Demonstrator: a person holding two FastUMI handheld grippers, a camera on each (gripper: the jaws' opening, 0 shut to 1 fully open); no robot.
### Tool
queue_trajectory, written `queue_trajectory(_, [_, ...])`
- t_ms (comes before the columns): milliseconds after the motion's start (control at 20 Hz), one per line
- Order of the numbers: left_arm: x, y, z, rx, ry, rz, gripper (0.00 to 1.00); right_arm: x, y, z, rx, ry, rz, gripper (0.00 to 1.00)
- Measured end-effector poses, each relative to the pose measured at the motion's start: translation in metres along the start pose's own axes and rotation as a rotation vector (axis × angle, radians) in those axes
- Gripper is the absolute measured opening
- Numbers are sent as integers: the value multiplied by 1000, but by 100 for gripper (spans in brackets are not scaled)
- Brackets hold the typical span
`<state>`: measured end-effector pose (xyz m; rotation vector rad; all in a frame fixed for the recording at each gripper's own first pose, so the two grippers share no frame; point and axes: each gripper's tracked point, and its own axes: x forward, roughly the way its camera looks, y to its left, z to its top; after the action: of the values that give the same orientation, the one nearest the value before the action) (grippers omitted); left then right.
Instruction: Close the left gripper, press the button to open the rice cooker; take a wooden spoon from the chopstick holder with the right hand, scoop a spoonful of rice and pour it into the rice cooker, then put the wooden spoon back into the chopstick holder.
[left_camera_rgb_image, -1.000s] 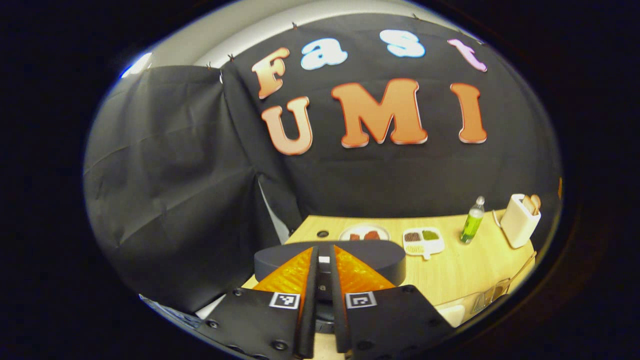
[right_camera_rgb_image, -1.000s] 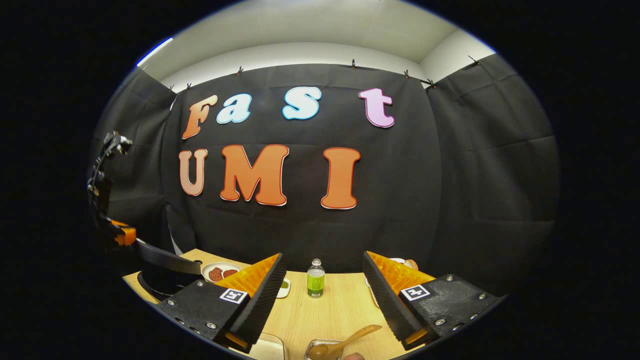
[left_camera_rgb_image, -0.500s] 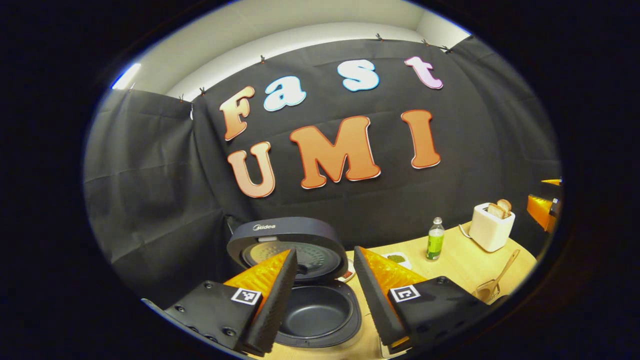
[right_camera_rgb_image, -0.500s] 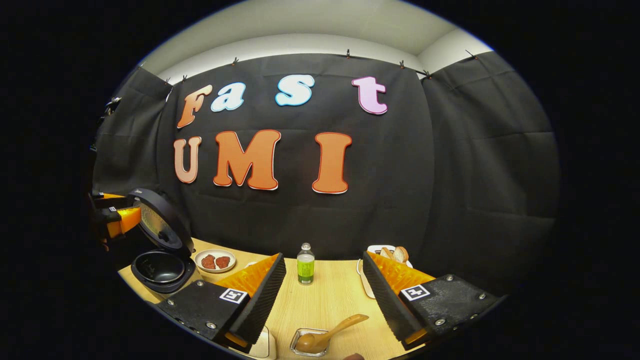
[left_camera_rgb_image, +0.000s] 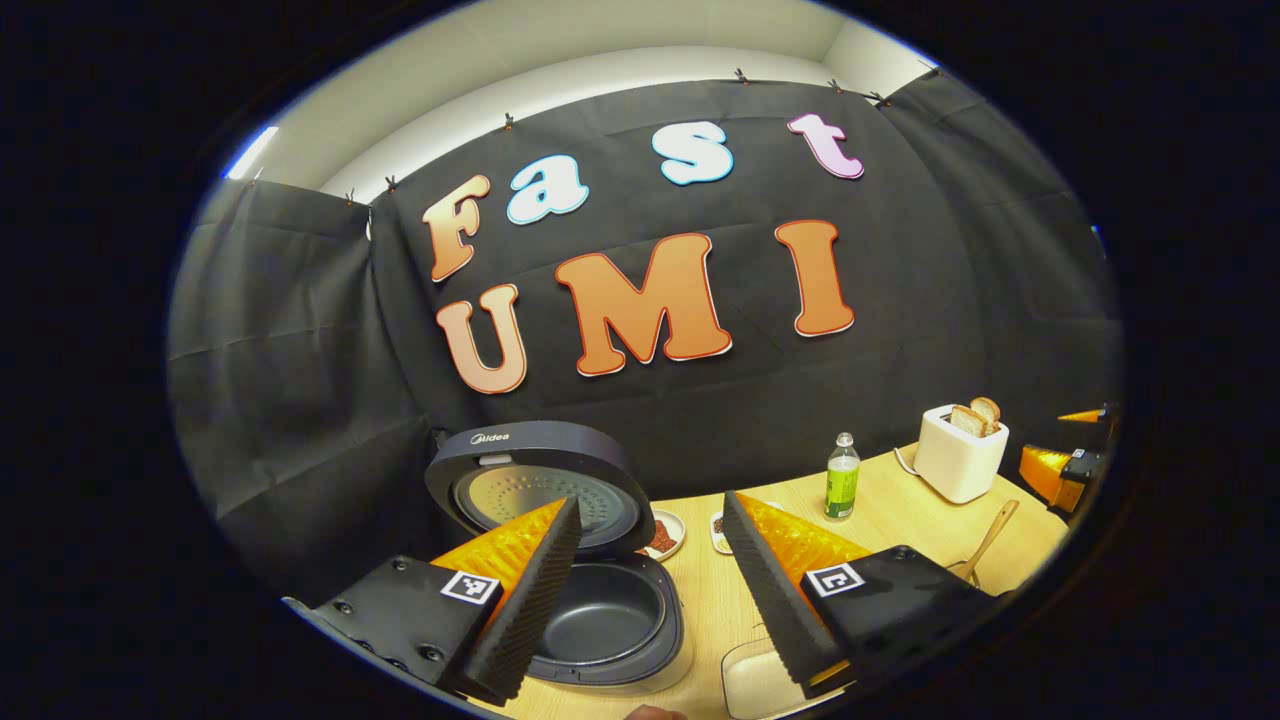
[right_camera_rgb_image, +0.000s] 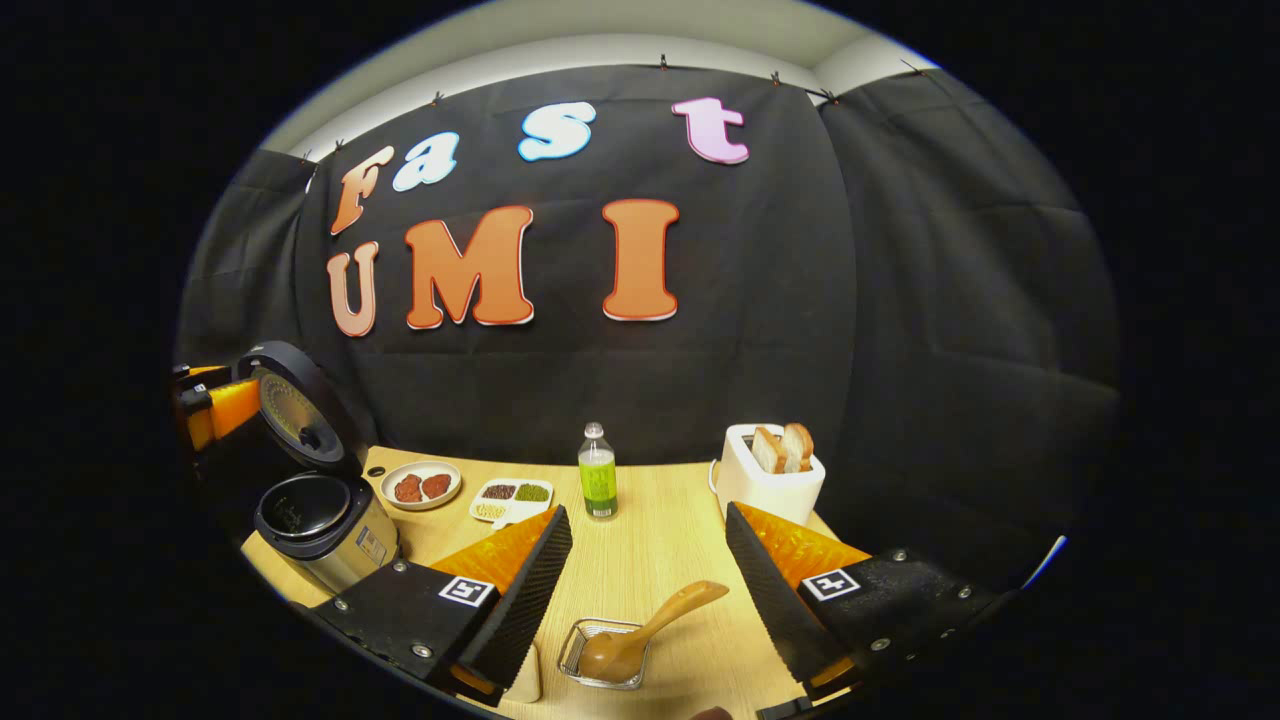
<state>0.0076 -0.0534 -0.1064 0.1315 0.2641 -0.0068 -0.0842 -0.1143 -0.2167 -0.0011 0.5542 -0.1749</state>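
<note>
While both grippers hung above the wooden table, the scene read from left to right as follows.

Left gripper (left_camera_rgb_image: 650, 570): its jaws stood wide apart with nothing between them, poised above the rice cooker; in the right gripper view it appeared at the far left edge (right_camera_rgb_image: 205, 410), beside the raised lid.

Rice cooker (right_camera_rgb_image: 315, 520): it sat at the left end of the table (right_camera_rgb_image: 650, 570) with its lid (right_camera_rgb_image: 295, 410) tipped up and back; in the left gripper view the dark inner pot (left_camera_rgb_image: 605, 625) lay open with no rice to be seen in it.

Round plate (right_camera_rgb_image: 420, 485): it lay just right of the cooker and carried two reddish pieces.

Divided dish (right_camera_rgb_image: 512, 497): it lay next to the plate, with small heaps of dark, green and pale grains in its sections.

Green bottle (right_camera_rgb_image: 597, 472): it stood upright near the middle of the table, towards the back.

Wooden spoon (right_camera_rgb_image: 645, 632): it rested bowl-down in a small clear holder (right_camera_rgb_image: 603, 655) at the near edge, its handle slanting up to the right, untouched and between the right gripper's fingers in that view.

Right gripper (right_camera_rgb_image: 650, 580): its jaws were spread wide and held nothing, above the spoon and apart from it.

Toaster (right_camera_rgb_image: 770, 480): white, it stood at the right, with two slices of bread poking out of the top.
</note>
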Motion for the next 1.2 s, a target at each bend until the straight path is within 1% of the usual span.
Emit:
queue_trajectory(100, [-5, 5, -3, 7, 8, 24, 87, 11, -5, -21, 1, 43, -8, 95])
queue_trajectory(150, [-6, 6, -5, 8, 15, 34, 96, 17, -7, -28, -2, 60, -17, 95])
queue_trajectory(300, [-14, 14, -12, 9, 37, 70, 96, 29, -19, -57, -4, 137, -33, 92])
queue_trajectory(550, [-27, 18, -26, 0, 70, 116, 96, 43, -29, -87, 21, 225, -40, 91])
queue_trajectory(600, [-29, 16, -28, -4, 75, 123, 100, 45, -32, -94, 27, 247, -40, 91])
queue_trajectory(750, [-36, 15, -31, -4, 75, 147, 100, 54, -31, -119, 70, 321, -35, 92])
queue_trajectory(850, [-40, 13, -36, 9, 89, 149, 100, 63, -26, -136, 103, 384, -36, 91])
queue_trajectory(900, [-40, 13, -38, 13, 94, 148, 100, 65, -21, -141, 125, 408, -28, 86])
queue_trajectory(1050, [-38, 15, -40, 14, 103, 157, 100, 71, -19, -152, 167, 453, -46, 78])
queue_trajectory(1100, [-37, 14, -39, 10, 107, 158, 100, 70, -17, -162, 185, 500, -61, 75])
queue_trajectory(1150, [-35, 14, -39, 7, 111, 158, 100, 71, -10, -166, 219, 535, -49, 72])
queue_trajectory(1200, [-34, 14, -37, 4, 108, 157, 100, 74, -3, -167, 246, 547, -37, 63])
